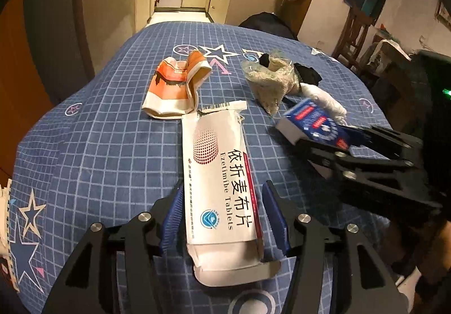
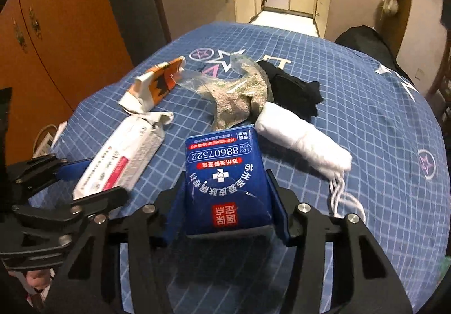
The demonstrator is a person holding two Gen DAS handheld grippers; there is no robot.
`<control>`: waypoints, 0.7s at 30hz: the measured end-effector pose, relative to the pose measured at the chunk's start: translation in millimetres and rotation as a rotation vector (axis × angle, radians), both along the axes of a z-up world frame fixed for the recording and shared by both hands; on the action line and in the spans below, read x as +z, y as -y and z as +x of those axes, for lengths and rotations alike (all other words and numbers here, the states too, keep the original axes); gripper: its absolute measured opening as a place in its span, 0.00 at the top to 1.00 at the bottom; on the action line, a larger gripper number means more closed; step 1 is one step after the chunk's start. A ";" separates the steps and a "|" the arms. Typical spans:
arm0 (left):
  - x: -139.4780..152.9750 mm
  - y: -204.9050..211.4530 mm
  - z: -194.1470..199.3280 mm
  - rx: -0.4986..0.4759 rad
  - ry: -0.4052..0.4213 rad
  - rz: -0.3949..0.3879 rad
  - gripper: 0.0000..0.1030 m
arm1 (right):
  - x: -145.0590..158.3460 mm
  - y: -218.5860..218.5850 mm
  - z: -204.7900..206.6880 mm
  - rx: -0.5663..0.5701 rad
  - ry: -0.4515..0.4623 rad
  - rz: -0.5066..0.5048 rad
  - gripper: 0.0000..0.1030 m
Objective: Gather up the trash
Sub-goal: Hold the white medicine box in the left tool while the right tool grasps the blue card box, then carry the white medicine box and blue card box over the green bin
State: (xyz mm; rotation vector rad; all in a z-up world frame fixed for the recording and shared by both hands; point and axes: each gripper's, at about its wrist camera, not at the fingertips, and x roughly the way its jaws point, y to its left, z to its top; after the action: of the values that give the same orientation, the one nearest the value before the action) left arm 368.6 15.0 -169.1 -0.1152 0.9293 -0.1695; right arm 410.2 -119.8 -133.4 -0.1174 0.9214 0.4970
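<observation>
Right wrist view: the right hand-held gripper [image 2: 227, 209] clamps the blue carton [image 2: 225, 181], while the left hand-held gripper [image 1: 222, 218] straddles the white tablet box [image 1: 220, 184], fingers apart.

The white medicine box [image 1: 222, 195] reads "依折麦布片" in large black characters, with "Ezetimibe Tablets" in Latin letters alongside and a round blue logo below. The blue carton [image 2: 225, 181], seen upside down, shows the number "88607522", a white cross emblem ringed by white Chinese characters, and a red patch reading "医保定点". The smaller print is too fine to make out.
</observation>
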 end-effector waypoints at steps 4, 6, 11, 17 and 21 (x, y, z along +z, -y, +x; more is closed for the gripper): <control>-3.2 7.5 -2.8 0.013 0.023 0.038 0.55 | 12.6 11.3 -21.2 -0.027 0.037 0.036 0.51; -2.7 9.9 -3.4 0.018 0.025 0.038 0.56 | 18.4 16.7 -31.1 -0.038 0.057 0.040 0.51; 6.6 17.2 -11.9 0.015 0.060 0.035 0.57 | 39.4 40.1 -61.8 -0.076 0.117 0.064 0.51; 40.7 33.7 -34.3 -0.014 0.141 0.021 0.57 | 68.3 79.6 -97.2 -0.150 0.200 0.091 0.51; 68.2 62.5 -46.0 -0.068 0.199 0.013 0.57 | 88.5 116.2 -115.6 -0.211 0.245 0.103 0.51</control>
State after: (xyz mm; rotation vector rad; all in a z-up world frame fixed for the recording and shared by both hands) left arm 322.6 -47.5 -101.0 -0.0537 0.7361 -0.2333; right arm 294.6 -236.0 -44.9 0.0131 0.6583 0.3243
